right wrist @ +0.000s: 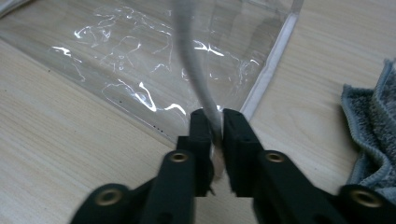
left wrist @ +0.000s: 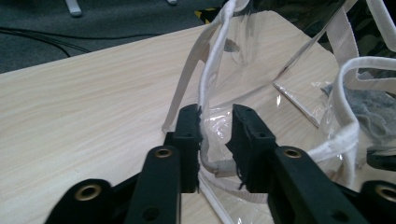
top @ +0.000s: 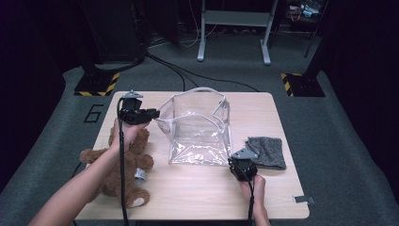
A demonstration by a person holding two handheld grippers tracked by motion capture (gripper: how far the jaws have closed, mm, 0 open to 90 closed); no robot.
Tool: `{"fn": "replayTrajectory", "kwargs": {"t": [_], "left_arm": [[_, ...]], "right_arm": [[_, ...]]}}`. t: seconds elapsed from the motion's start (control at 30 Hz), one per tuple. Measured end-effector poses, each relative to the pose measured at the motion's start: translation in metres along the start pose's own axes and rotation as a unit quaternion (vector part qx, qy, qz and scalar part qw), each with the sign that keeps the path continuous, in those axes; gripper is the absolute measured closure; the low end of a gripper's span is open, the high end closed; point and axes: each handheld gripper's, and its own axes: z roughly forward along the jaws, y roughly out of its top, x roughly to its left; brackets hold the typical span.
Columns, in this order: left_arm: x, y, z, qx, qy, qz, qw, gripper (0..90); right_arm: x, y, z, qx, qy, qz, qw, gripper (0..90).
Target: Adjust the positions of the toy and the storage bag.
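The clear plastic tote bag with white webbing trim [top: 200,127] is standing open mid-tabletop [top: 197,193]. The left tongs [left wrist: 216,122] are straddling its left rim, jaws parted, one pad touching the trim. The right tongs [right wrist: 215,122] are pinching its near-right edge strip. The brown teddy bear [top: 117,172] is lying left of the bag, nearest the left hand; a grey cloth [top: 268,151] is lying to its right.
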Motion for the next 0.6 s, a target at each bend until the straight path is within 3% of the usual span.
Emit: {"fn": "replayTrajectory", "kwargs": {"t": [0.03, 0.13, 0.23, 0.37, 0.43, 0.47, 0.6], "left_arm": [[0.002, 0.000, -0.003, -0.004, 0.007, -0.010, 0.9999, 55.1], [0.005, 0.000, -0.011, -0.010, 0.030, -0.003, 0.9995, 38.5], [0.008, -0.004, -0.020, -0.016, 0.048, -0.004, 0.9987, 29.6], [0.011, -0.013, -0.033, -0.027, 0.060, -0.009, 0.9978, 20.2], [0.012, -0.015, -0.036, -0.029, 0.066, -0.008, 0.9973, 17.2], [0.013, -0.021, -0.043, -0.034, 0.073, -0.007, 0.9967, 15.8], [0.016, -0.029, -0.052, -0.037, 0.084, -0.010, 0.9957, 12.9]], "right_arm": [[-0.002, -0.001, 0.002, 0.006, 0.009, 0.015, 0.9998, 50.8], [-0.005, -0.004, -0.004, -0.003, 0.011, 0.021, 0.9997, 31.8], [-0.007, -0.007, -0.014, -0.016, 0.011, 0.023, 0.9996, 19.6], [-0.010, -0.016, -0.031, -0.031, 0.009, 0.044, 0.9985, 13.0], [-0.012, -0.019, -0.034, -0.037, 0.006, 0.043, 0.9984, 11.9], [-0.015, -0.027, -0.041, -0.034, -0.003, 0.048, 0.9983, 6.5], [-0.025, -0.046, -0.054, -0.029, -0.028, 0.058, 0.9975, 0.4]]}}
